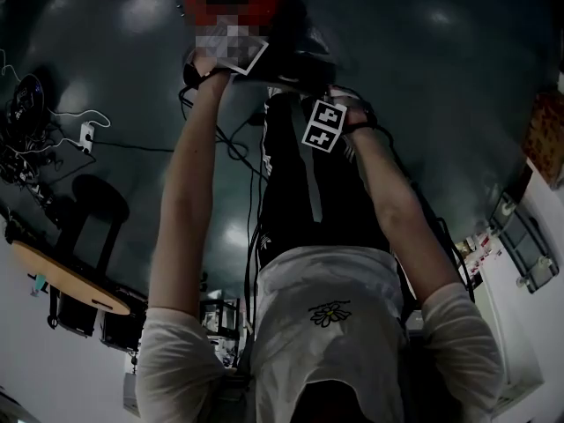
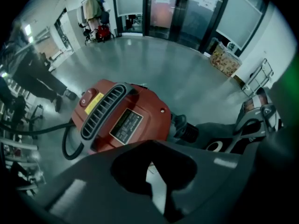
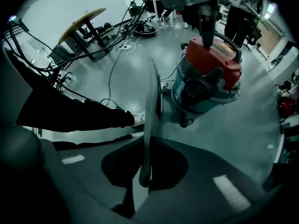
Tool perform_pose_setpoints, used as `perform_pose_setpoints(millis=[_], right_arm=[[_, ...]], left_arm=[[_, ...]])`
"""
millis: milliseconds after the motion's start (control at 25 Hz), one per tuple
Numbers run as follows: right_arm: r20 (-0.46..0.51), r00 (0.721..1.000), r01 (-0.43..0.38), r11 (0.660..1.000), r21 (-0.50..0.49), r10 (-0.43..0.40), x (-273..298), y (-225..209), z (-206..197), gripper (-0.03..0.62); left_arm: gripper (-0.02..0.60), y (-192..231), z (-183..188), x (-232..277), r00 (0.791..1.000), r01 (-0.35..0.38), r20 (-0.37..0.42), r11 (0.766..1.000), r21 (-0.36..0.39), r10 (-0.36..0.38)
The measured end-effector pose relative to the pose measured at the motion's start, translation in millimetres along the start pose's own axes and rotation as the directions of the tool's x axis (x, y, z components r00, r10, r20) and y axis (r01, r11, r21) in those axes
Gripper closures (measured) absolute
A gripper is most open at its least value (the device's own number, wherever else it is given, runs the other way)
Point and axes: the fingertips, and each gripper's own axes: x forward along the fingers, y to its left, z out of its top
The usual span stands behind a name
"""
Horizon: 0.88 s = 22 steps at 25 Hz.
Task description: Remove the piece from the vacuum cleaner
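Piece point(image 3: 151, 101) is sitting edge-on in my right gripper point(image 3: 142, 171), clamped tight, off the vacuum cleaner point(image 3: 205, 90) — I am advising a straight, steady pull while the left gripper point(image 3: 206, 35), jaws seemingly together, is pinning the red lid point(image 3: 217, 62).

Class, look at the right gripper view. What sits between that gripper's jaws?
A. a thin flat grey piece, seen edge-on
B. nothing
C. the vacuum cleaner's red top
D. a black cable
A: the right gripper has its jaws closed on a thin grey piece that rises edge-on from them, with the vacuum cleaner standing on the floor beyond.
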Motion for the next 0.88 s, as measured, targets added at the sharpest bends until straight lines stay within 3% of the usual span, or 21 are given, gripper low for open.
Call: perform_pose_setpoints(millis=[240, 440, 600, 720, 800, 880], right_arm=[[0.036, 0.998, 0.054, 0.998, 0.025, -0.055, -40, -12, 3, 0.56], [0.075, 0.989, 0.129, 0.991, 0.042, -0.132, -86, -43, 21, 0.56], [0.155, 0.969, 0.174, 0.977, 0.124, -0.192, -132, -54, 35, 0.56], [0.234, 0.936, 0.222, 0.958, 0.184, -0.262, -192, -74, 50, 0.559], [0.301, 0.897, 0.269, 0.941, 0.206, -0.323, -239, -98, 66, 0.559], [0.376, 0.843, 0.308, 0.918, 0.249, -0.385, -286, -122, 82, 0.559]], left_arm=[[0.58, -36, -5, -40, 0.992, 0.026, 0.122, 0.983, -0.18, -0.004], [0.58, -26, 4, -89, 0.971, -0.001, 0.229, 0.952, -0.306, 0.074], [0.58, -29, 21, -144, 0.94, -0.041, 0.305, 0.939, -0.342, 0.152], [0.58, -24, 58, -206, 0.896, -0.07, 0.39, 0.934, -0.35, 0.213], [0.58, -11, 91, -258, 0.84, -0.084, 0.472, 0.922, -0.377, 0.269], [0.58, -2, 123, -309, 0.771, -0.086, 0.554, 0.913, -0.4, 0.315]])
